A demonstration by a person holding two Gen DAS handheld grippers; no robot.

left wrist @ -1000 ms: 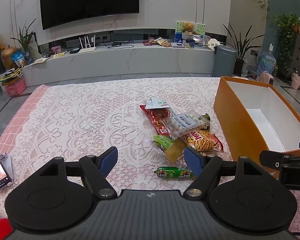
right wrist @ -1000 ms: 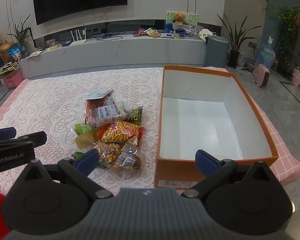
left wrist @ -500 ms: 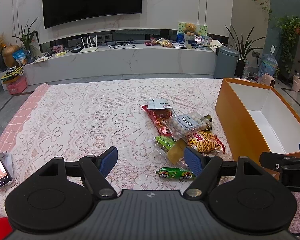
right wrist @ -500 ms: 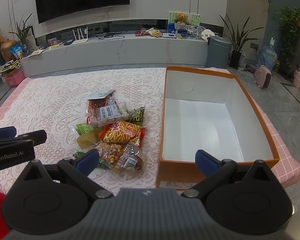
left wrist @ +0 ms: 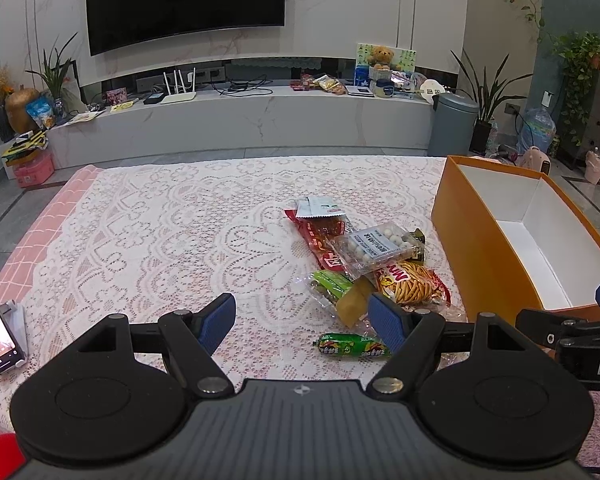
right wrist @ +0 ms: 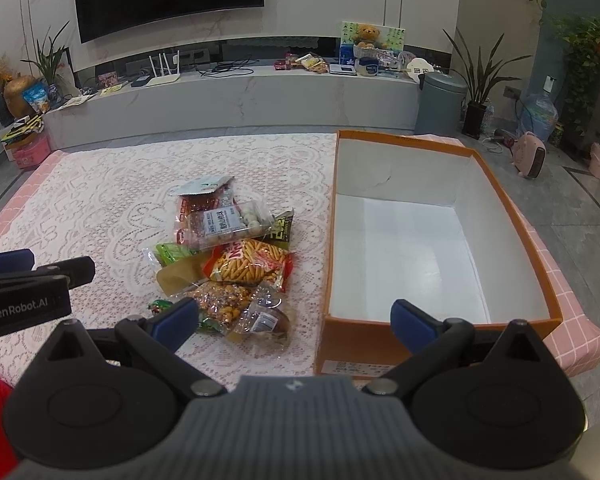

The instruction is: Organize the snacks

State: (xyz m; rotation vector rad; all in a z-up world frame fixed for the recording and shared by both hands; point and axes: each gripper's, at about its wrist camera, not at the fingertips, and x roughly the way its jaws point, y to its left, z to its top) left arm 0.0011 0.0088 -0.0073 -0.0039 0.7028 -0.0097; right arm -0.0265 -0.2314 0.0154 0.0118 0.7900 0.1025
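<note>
**K:** On the lace cloth [left wrist: 148, 232]: snack pile [right wrist: 228, 256] sits just left of the orange box [right wrist: 512, 216]. Box has nothing in it.

**M:** Tongs?

**K:** Left gripper [left wrist: 302, 322] spread wide, holding nothing, above bare cloth. Green sausage [left wrist: 354, 347] just beside its right finger; rest of the pile ahead-right. Right gripper [right wrist: 296, 320] also wide open, straddling the box's near-left corner, pile's near edge at its left finger.

**M:** Contact?

**K:** None visible.

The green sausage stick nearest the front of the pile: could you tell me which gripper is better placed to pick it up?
Probably the left gripper: it is open and the green sausage stick lies just beyond its right fingertip.
</note>
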